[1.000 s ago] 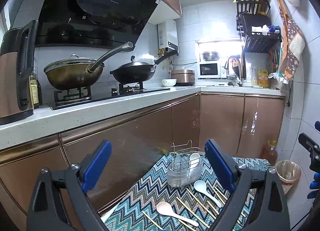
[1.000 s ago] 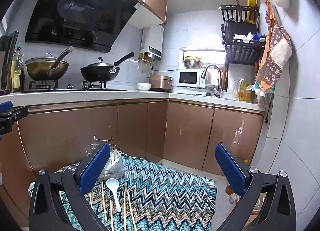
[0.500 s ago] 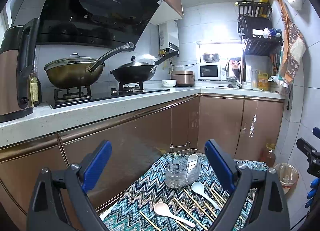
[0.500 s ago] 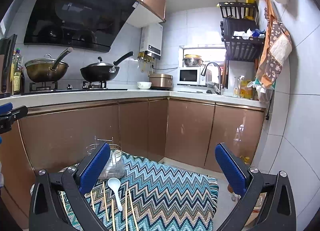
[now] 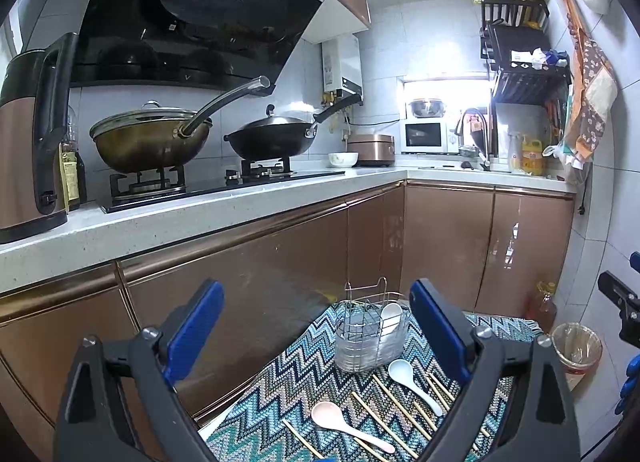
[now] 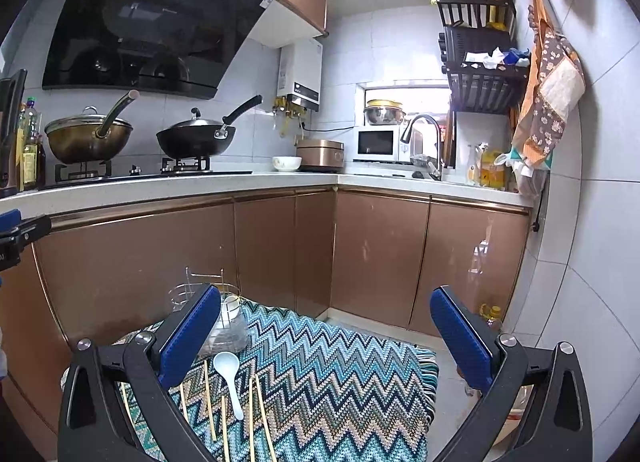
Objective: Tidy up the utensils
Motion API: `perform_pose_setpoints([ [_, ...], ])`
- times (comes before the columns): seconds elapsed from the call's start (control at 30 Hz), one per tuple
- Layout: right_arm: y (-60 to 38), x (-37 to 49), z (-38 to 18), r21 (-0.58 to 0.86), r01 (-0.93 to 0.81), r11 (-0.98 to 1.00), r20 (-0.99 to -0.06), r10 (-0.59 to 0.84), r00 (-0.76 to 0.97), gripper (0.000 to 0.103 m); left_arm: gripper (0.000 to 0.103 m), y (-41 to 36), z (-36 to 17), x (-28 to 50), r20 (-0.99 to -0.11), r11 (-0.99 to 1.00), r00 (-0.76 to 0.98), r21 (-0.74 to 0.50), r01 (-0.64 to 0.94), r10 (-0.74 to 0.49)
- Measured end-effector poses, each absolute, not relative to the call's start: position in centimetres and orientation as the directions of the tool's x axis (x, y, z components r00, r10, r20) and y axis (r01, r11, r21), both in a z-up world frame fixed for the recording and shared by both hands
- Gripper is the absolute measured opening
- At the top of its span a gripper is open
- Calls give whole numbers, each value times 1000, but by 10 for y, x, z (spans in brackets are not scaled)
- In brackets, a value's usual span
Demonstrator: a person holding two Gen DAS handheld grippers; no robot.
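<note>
Between our left claw's [image 5: 316, 328] spread, empty blue pads stands the wire caddy [image 5: 370, 332], one white spoon [image 5: 390, 318] inside. Nearer us on the zigzag woven cloth [image 5: 296, 382] lie a white spoon [image 5: 414, 380], thin wooden chopsticks [image 5: 394, 406] and a pink spoon [image 5: 348, 424], which only this view shows. Our right claw [image 6: 326, 332] gapes empty; the caddy [image 6: 228, 322] sits behind its left pad.

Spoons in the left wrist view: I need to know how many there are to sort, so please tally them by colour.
White spoons: 2 (one lying on the zigzag cloth, one standing in the wire caddy)
Pink spoon: 1 (on the cloth)
Total: 3
</note>
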State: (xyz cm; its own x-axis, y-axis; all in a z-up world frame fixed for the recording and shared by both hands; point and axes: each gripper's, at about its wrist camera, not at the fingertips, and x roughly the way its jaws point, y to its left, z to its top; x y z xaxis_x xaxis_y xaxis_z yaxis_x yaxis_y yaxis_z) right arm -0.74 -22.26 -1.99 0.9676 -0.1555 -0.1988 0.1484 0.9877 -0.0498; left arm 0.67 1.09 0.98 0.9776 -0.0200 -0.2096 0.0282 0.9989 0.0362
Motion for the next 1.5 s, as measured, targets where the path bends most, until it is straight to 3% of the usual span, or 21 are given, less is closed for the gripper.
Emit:
perform_pose_setpoints([
  [0.73,-208,1,-4,-72,141,987,-169,-152,974,103,94,23,17,6,-217,997,973,6,79,-75],
  [1.13,-219,-13,-6,-53,75,996,-164,-82,983,103,95,10,20,-11,-218,999,975,-5,44,-44],
  [1.37,-234,-15,-11,-41,83,996,-183,-89,979,103,95,7,5,9,-293,996,951,-30,88,-93],
  [1.5,-239,5,-21,-26,90,996,-226,-94,970,103,94,12,-19,36,-378,993,919,-56,100,-114],
])
